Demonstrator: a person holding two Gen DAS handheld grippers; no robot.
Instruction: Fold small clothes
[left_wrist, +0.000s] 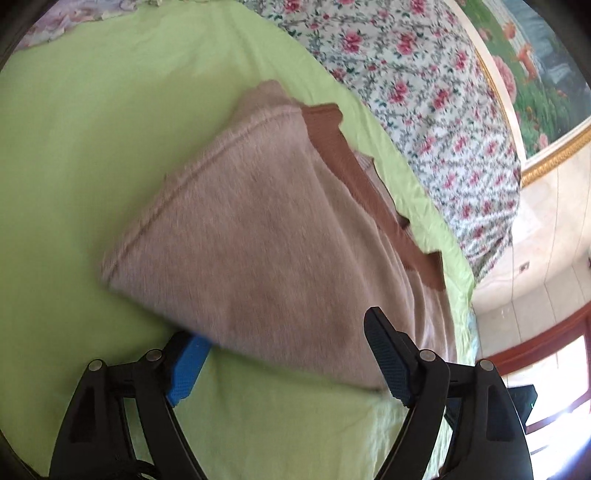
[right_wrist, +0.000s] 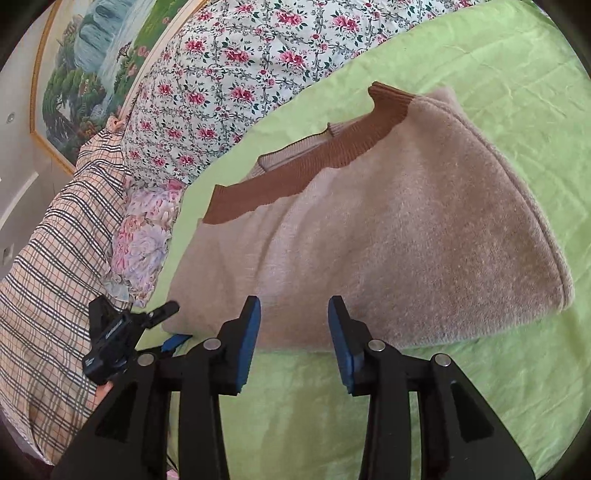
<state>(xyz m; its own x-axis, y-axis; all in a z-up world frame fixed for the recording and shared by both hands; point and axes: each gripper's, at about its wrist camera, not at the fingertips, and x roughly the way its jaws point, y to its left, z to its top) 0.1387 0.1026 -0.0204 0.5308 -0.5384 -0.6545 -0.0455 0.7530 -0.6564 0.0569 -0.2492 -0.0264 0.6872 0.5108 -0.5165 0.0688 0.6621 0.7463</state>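
Beige fuzzy sweater (right_wrist: 388, 236), brown ribbed collar (right_wrist: 306, 166), lies folded on green sheet (right_wrist: 498, 74), centre of both views. My left gripper (left_wrist: 288, 354) wide apart at sweater's near edge, nothing pinched. My right gripper (right_wrist: 294, 343) part open, pads just short of near hem, nothing between. Floral quilt (right_wrist: 240, 55) upper left in right view, plaid cloth (right_wrist: 55, 277) at left edge.

Bare green sheet (right_wrist: 480, 387) right of folded sweater (right_wrist: 388, 229); floral quilt (right_wrist: 240, 66) behind.
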